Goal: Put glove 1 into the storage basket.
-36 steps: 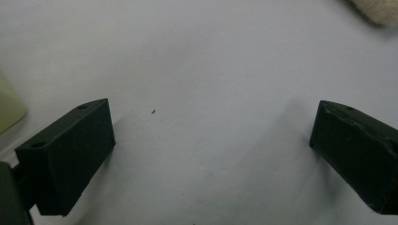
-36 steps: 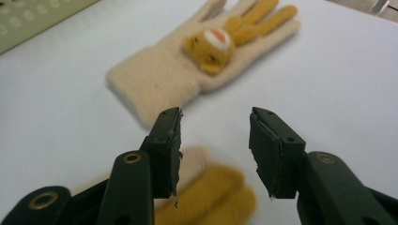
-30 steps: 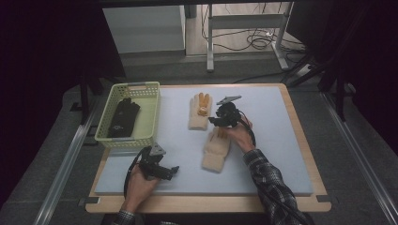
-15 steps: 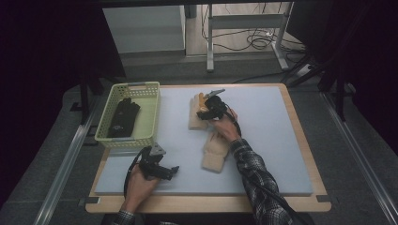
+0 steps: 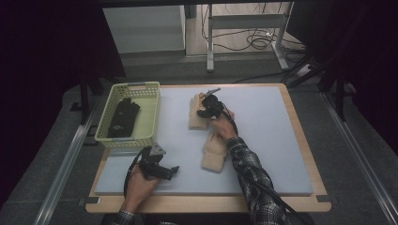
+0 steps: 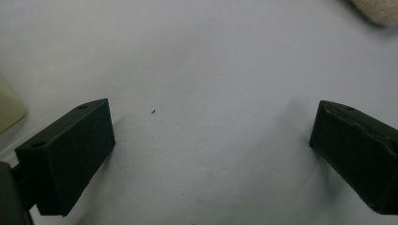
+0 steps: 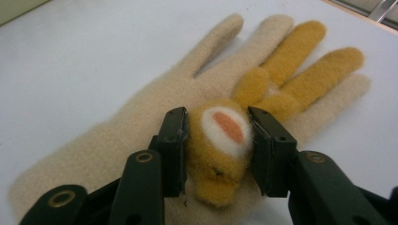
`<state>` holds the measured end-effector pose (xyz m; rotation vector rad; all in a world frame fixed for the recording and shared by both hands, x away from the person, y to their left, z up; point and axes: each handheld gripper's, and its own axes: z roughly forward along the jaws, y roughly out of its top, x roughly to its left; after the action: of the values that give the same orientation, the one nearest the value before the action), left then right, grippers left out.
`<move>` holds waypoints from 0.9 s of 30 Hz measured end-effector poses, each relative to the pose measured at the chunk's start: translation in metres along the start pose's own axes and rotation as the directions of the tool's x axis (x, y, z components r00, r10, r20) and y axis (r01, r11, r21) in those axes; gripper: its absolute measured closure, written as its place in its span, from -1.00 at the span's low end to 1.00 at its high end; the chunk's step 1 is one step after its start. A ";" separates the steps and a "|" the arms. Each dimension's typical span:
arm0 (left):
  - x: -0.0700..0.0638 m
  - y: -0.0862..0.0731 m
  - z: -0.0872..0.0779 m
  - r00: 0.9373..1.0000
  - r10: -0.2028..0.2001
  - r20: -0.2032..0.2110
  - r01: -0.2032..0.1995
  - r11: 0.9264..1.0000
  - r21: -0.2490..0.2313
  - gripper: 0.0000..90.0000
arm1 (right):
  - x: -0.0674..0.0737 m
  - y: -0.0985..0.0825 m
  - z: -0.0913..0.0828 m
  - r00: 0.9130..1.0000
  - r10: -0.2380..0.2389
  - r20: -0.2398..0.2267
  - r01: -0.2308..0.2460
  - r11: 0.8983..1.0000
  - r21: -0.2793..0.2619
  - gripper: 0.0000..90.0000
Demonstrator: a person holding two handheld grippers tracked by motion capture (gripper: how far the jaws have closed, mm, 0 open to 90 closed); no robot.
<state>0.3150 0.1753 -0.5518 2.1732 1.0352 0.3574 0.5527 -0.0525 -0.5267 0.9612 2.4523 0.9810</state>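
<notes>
A beige knit glove [image 5: 196, 120] [image 7: 117, 136] lies flat at the far middle of the grey mat, with a yellow plush animal patch [image 7: 226, 127] and yellow fingers on it. My right gripper [image 5: 206, 108] [image 7: 218, 143] is down on this glove, its jaws pressed against both sides of the yellow patch. A second beige glove [image 5: 215, 153] lies nearer, partly under the right forearm. My left gripper [image 5: 170, 172] [image 6: 211, 154] rests low over bare mat at the front left, jaws wide apart with nothing between them.
A pale yellow-green basket [image 5: 126, 87] stands at the mat's left edge with black gloves [image 5: 123, 117] inside. The grey mat [image 5: 272, 140] lies on a wooden table. Table legs and cables are on the floor beyond the far edge.
My right gripper has moved left from above the near glove onto the far glove and settled around its yellow patch. The left gripper has stayed put.
</notes>
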 end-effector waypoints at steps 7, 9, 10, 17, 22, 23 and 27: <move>0.000 0.000 0.000 1.000 -0.002 0.001 0.002 1.000 0.001 -0.99 | 0.003 0.008 -0.020 1.000 -0.006 -0.021 0.005 0.999 -0.034 0.35; 0.000 0.000 0.000 1.000 -0.003 0.001 0.003 1.000 0.001 -0.99 | 0.006 0.012 -0.033 0.999 -0.009 -0.036 0.007 0.999 -0.048 0.34; 0.000 0.000 0.000 1.000 -0.002 0.001 0.002 1.000 0.001 -0.99 | 0.007 0.013 -0.038 0.999 -0.007 -0.042 0.005 0.999 -0.051 0.34; 0.000 0.000 0.000 1.000 -0.001 0.000 0.001 1.000 0.003 -0.99 | 0.012 0.014 -0.069 0.996 0.015 -0.087 -0.022 0.997 -0.079 0.34; 0.000 0.000 0.000 1.000 0.002 -0.001 -0.002 1.000 0.003 -0.99 | 0.021 0.008 -0.094 0.995 0.007 -0.099 -0.017 0.995 -0.103 0.34; 0.000 0.000 0.000 1.000 0.002 -0.001 -0.002 1.000 0.002 -0.99 | 0.023 0.006 -0.099 0.995 0.008 -0.104 -0.019 0.994 -0.104 0.34; 0.000 0.000 0.000 1.000 0.001 0.000 -0.001 1.000 0.000 -0.99 | 0.030 -0.005 -0.118 0.993 0.013 -0.119 -0.027 0.993 -0.112 0.34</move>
<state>0.3151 0.1752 -0.5519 2.1737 1.0348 0.3579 0.4683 -0.0913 -0.4481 0.9162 2.4554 1.2024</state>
